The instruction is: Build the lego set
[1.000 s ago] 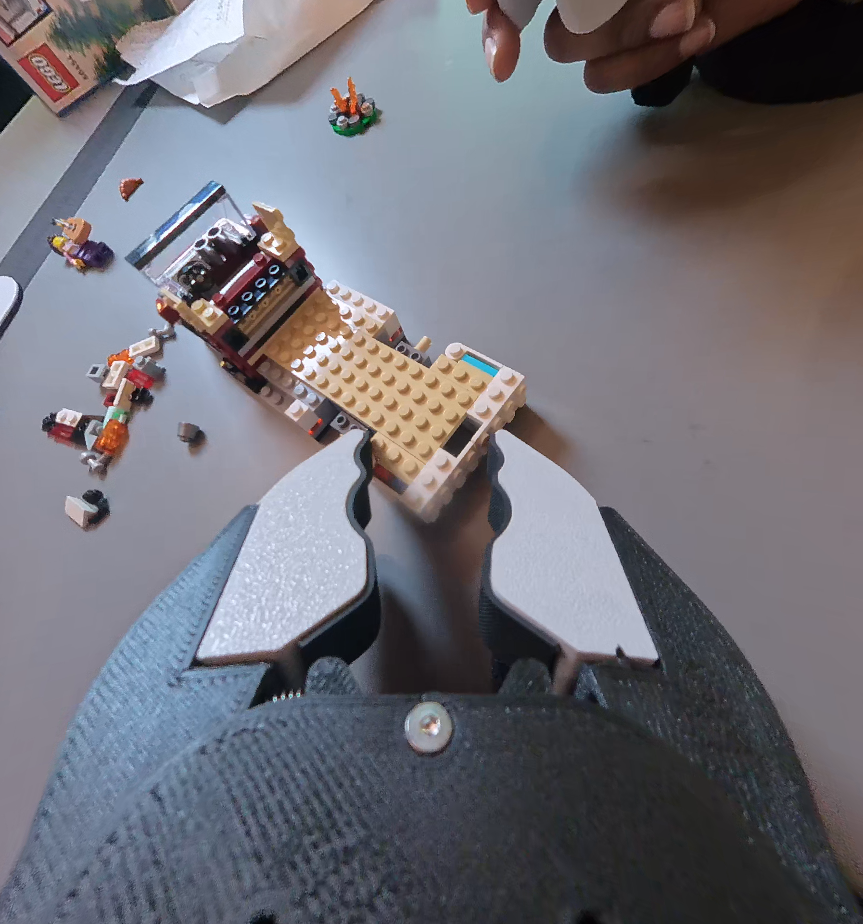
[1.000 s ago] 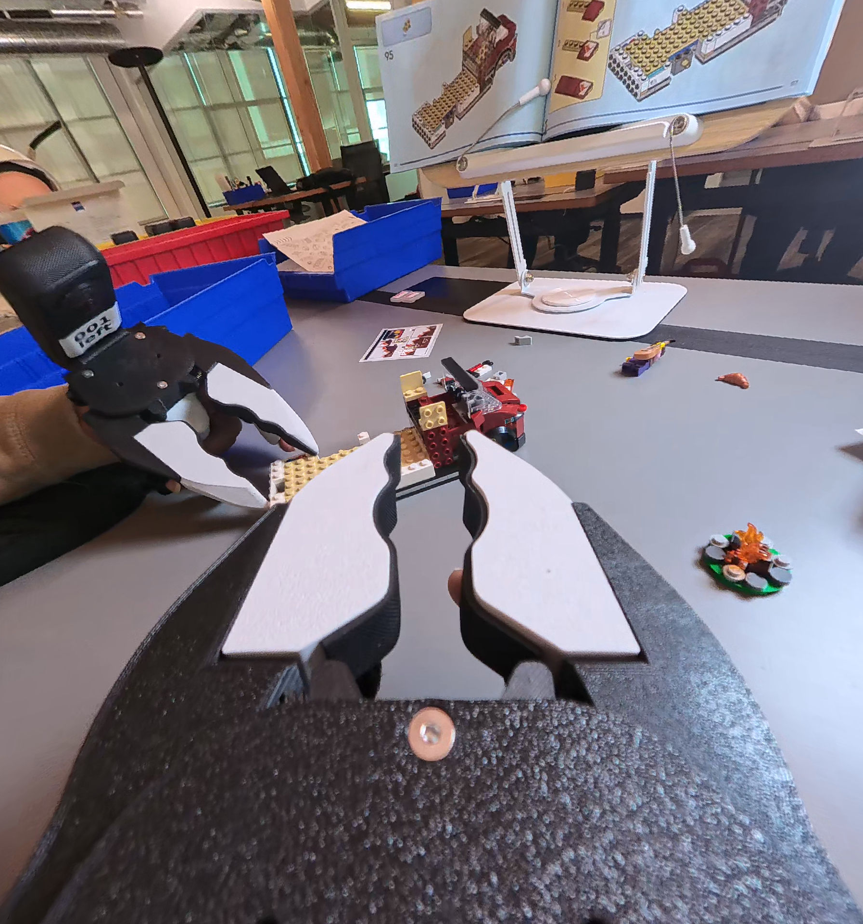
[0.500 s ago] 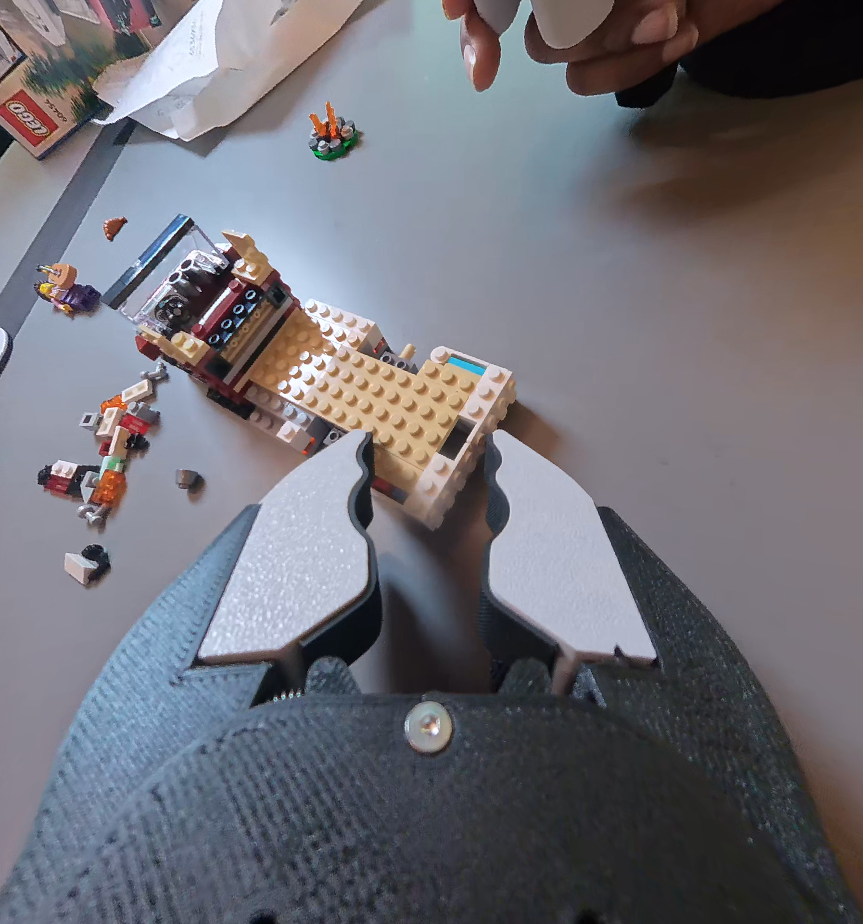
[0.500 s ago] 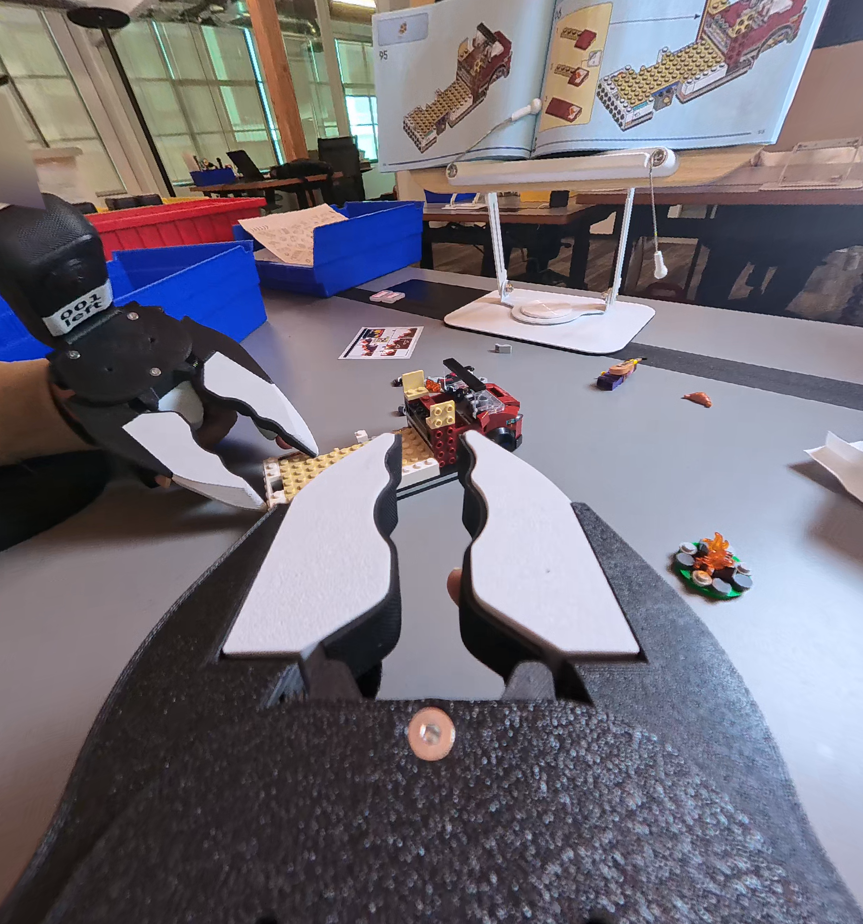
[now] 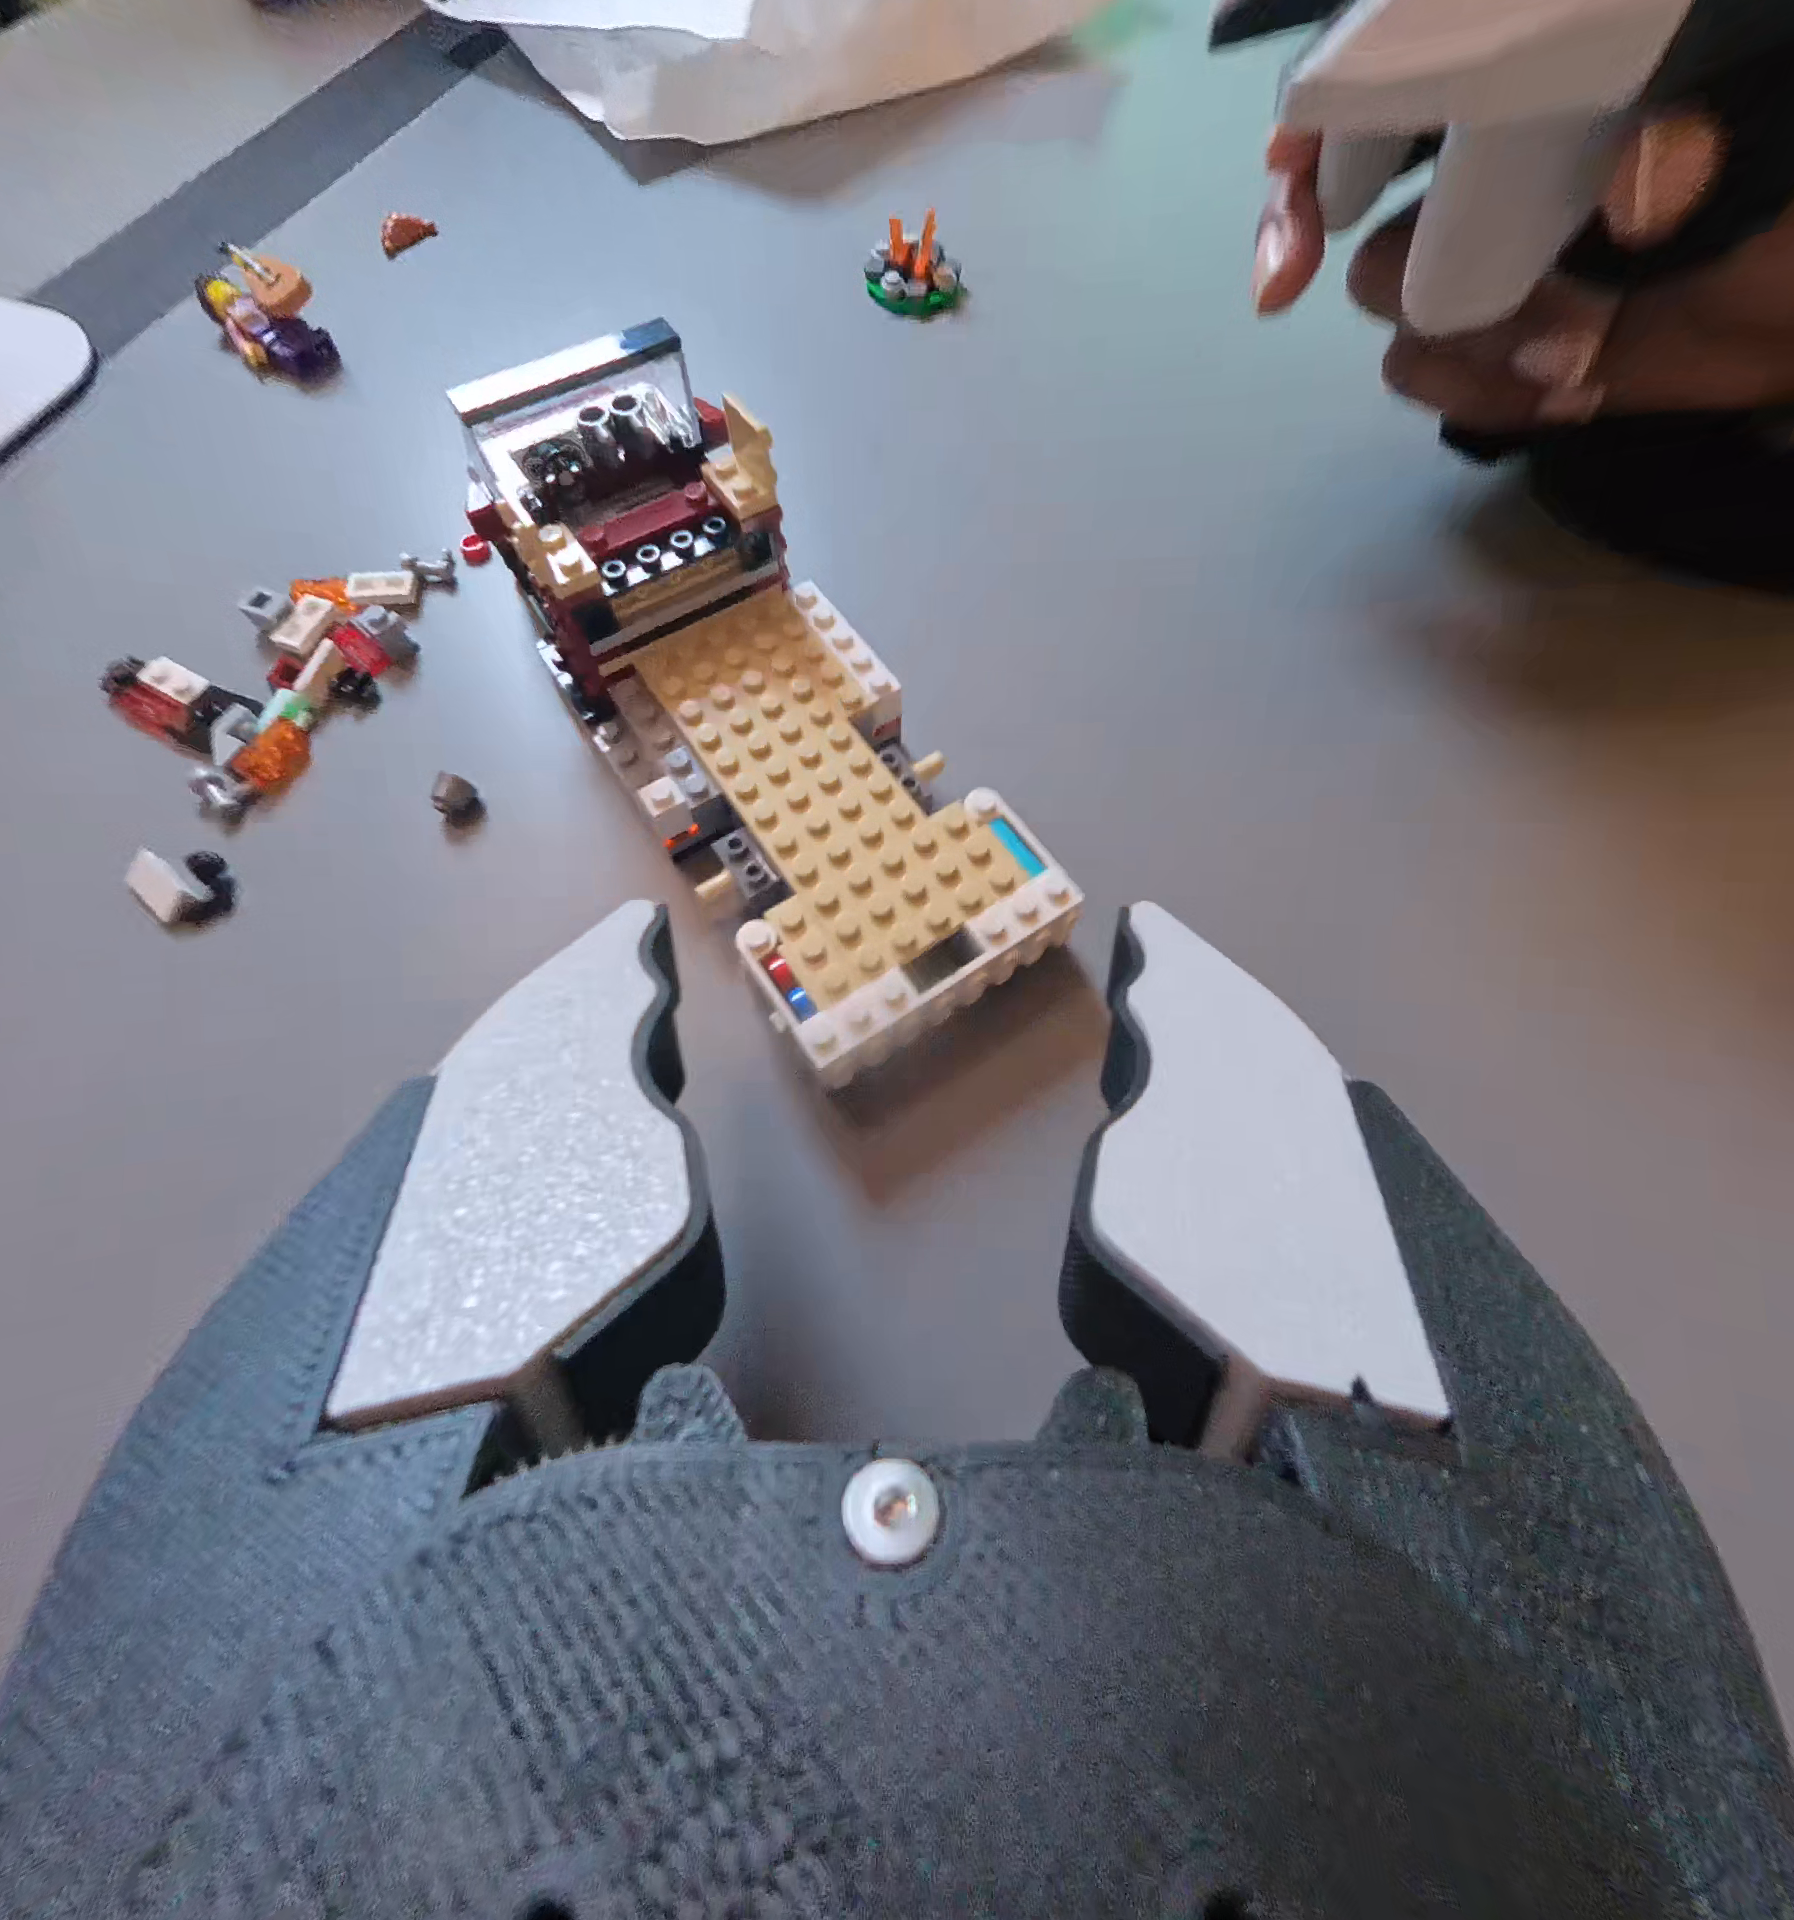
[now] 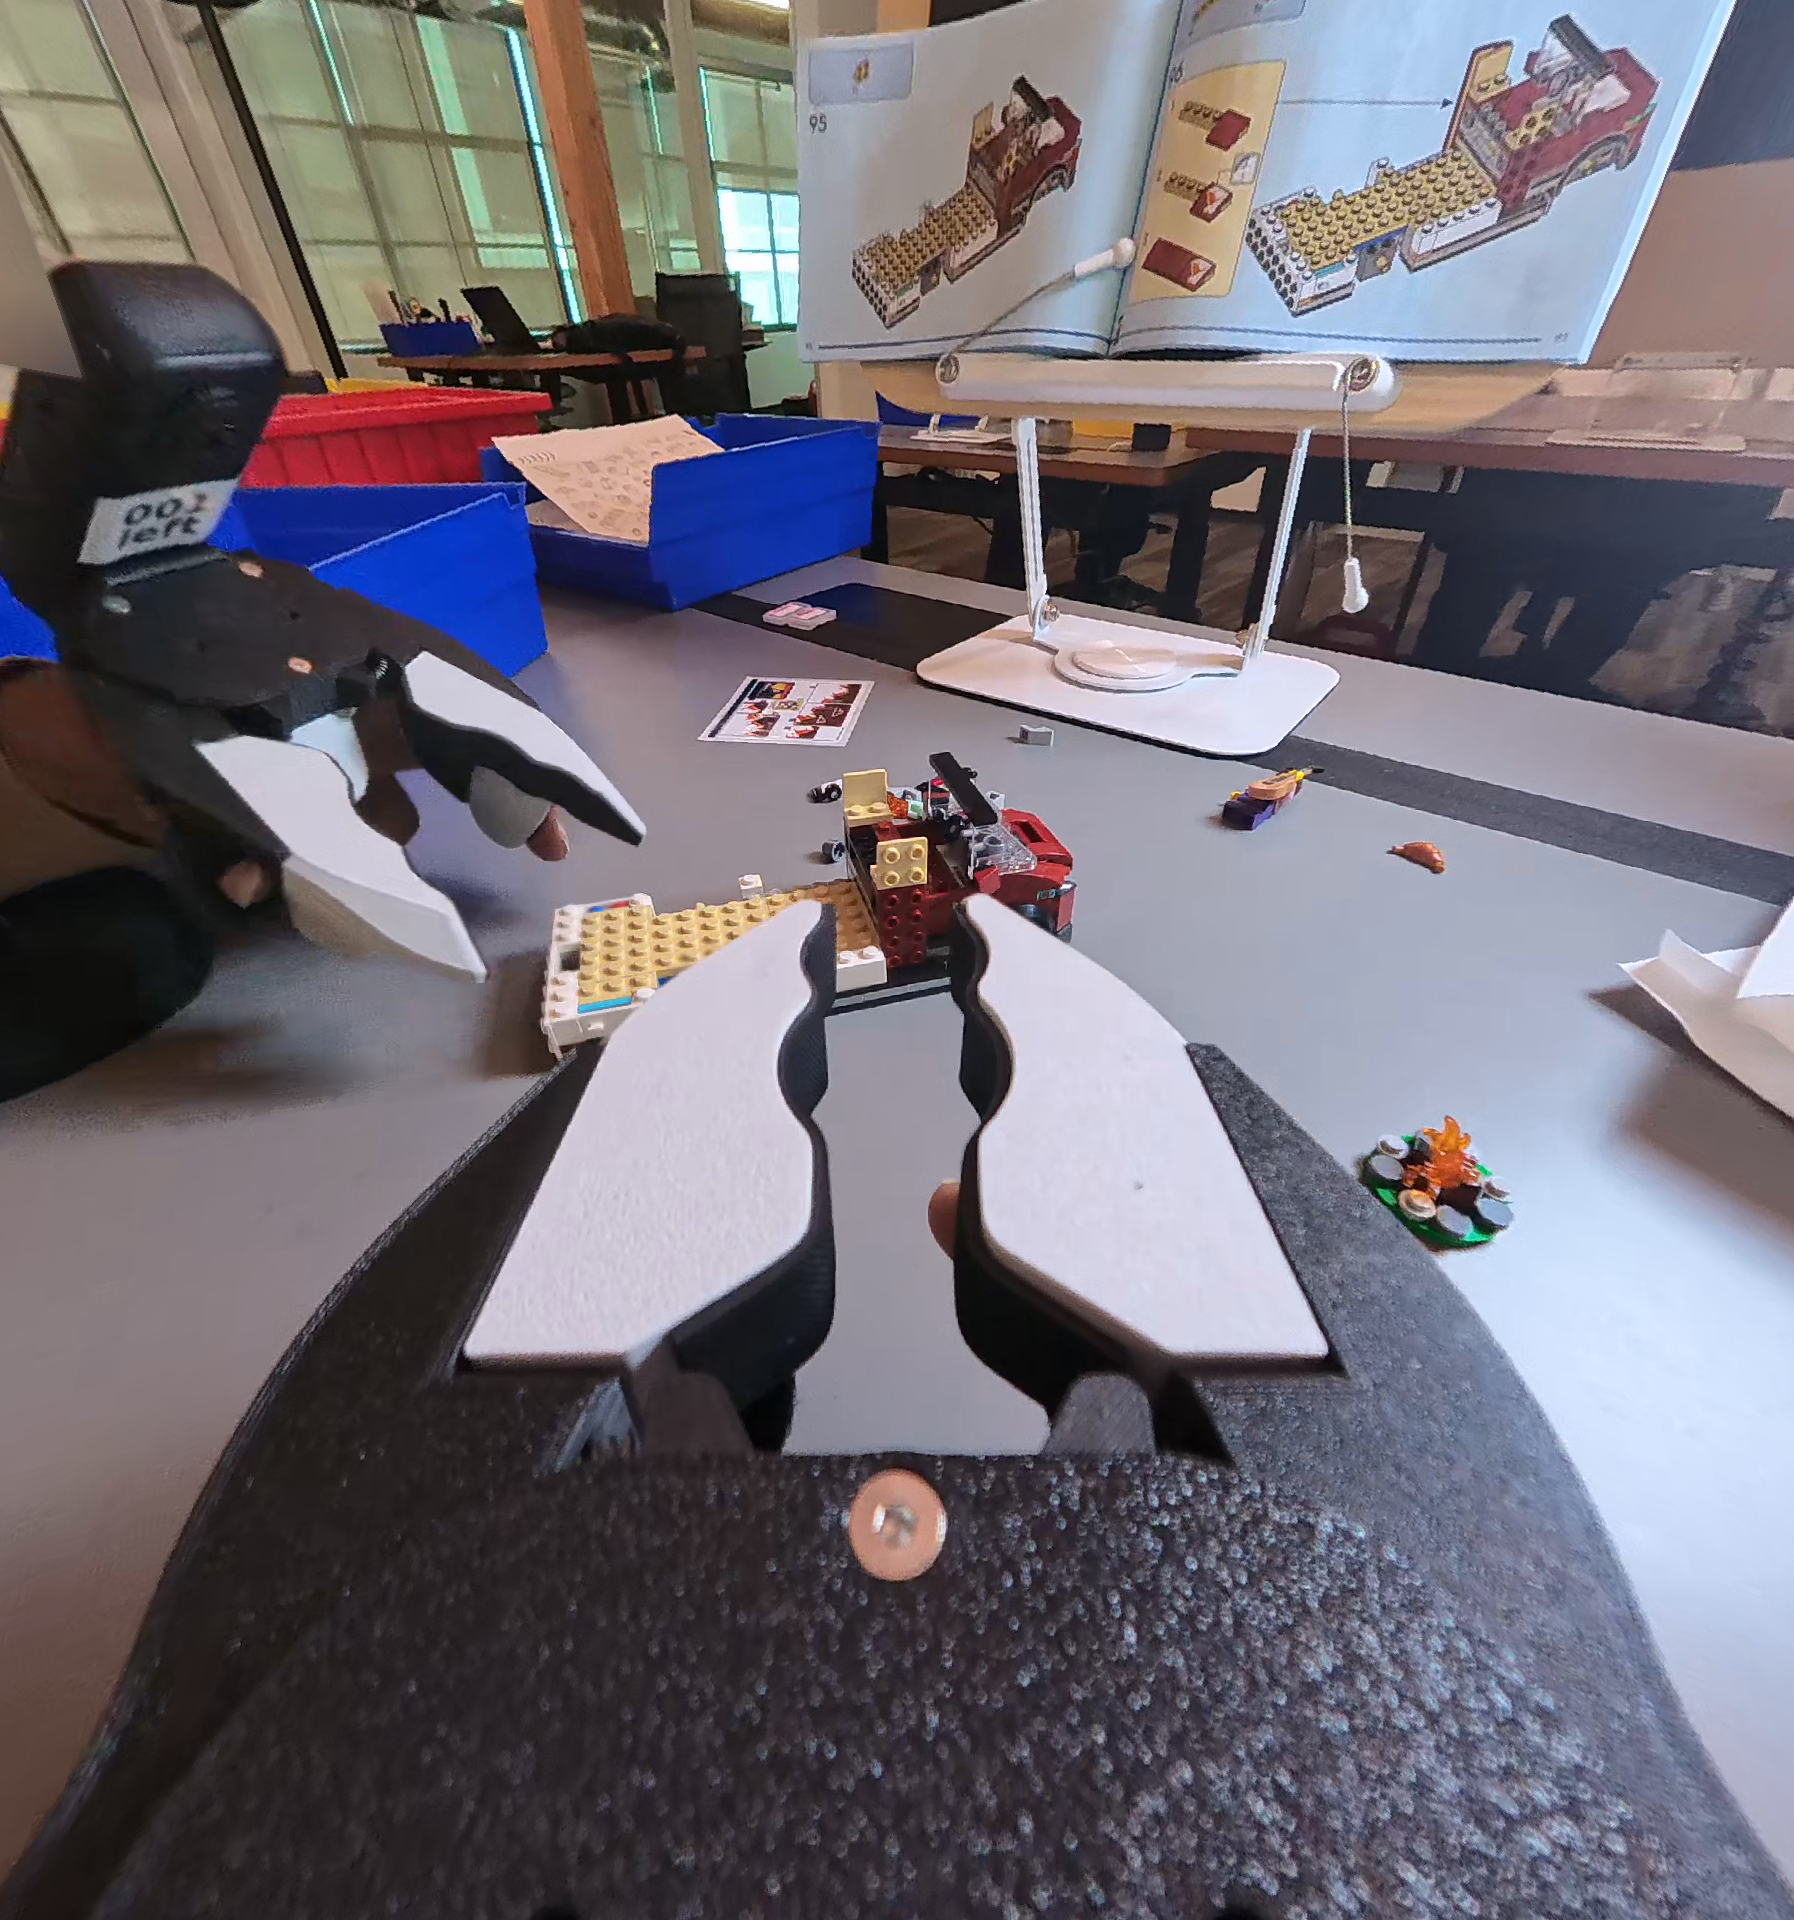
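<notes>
Grey table (image 5: 1288, 790) in an open office, blue bins (image 6: 706, 509) and an instruction booklet on a white stand (image 6: 1132, 665) at the top of the right wrist view. We see the brick truck model (image 5: 799, 748) lying flat mid-frame in the left wrist view, dark red cab toward the top, tan studded bed toward the bottom. Left gripper (image 5: 888, 935) is spread wide, hovering just off the bed's white rear edge; both fingertips stand clear of it, nothing gripped. Right gripper (image 6: 893, 914) has its jaws narrow, nothing visibly between the pads; the model sits beyond its tips, cab just past the gap, not touching as far as we can tell. Loose bricks (image 5: 290, 665) lie at left of the left wrist view, a small campfire piece (image 6: 1438, 1179) at right of the right wrist view.
</notes>
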The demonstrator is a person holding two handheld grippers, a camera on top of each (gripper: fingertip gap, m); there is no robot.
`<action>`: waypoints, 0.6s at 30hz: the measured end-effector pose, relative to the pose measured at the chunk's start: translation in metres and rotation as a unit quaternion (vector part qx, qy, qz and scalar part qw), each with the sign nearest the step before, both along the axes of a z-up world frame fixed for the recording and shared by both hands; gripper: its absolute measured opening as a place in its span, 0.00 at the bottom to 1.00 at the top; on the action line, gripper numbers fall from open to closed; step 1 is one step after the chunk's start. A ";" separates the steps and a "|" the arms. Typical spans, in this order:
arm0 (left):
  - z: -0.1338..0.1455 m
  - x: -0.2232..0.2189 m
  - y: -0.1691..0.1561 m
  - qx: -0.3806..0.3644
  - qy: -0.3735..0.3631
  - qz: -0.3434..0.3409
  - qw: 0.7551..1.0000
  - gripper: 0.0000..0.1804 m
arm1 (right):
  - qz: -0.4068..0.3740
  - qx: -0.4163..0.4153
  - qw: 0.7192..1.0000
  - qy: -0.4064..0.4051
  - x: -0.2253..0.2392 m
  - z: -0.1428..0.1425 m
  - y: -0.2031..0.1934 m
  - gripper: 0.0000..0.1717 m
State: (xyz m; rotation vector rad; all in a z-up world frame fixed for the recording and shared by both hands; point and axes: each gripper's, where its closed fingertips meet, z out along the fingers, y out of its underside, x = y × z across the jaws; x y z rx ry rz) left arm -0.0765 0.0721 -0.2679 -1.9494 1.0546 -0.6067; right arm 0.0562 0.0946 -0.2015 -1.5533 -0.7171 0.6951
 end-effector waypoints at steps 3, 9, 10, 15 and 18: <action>-0.008 0.006 0.007 -0.004 0.032 0.053 0.998 0.52 | -0.002 -0.005 1.000 0.008 0.000 0.001 0.001 0.12; -0.030 0.012 0.007 0.005 0.093 0.032 0.995 0.43 | -0.001 -0.001 1.000 0.010 -0.001 0.003 -0.001 0.12; -0.030 0.012 0.007 0.011 0.097 0.019 0.995 0.43 | -0.002 0.000 1.000 0.009 -0.001 0.003 -0.001 0.12; -0.030 0.013 0.010 0.021 0.084 -0.041 0.995 0.43 | 0.002 -0.006 1.000 0.015 -0.003 0.003 -0.001 0.12; -0.030 0.021 0.014 0.024 0.076 -0.068 0.994 0.43 | 0.004 -0.003 1.000 0.010 -0.006 0.002 -0.002 0.12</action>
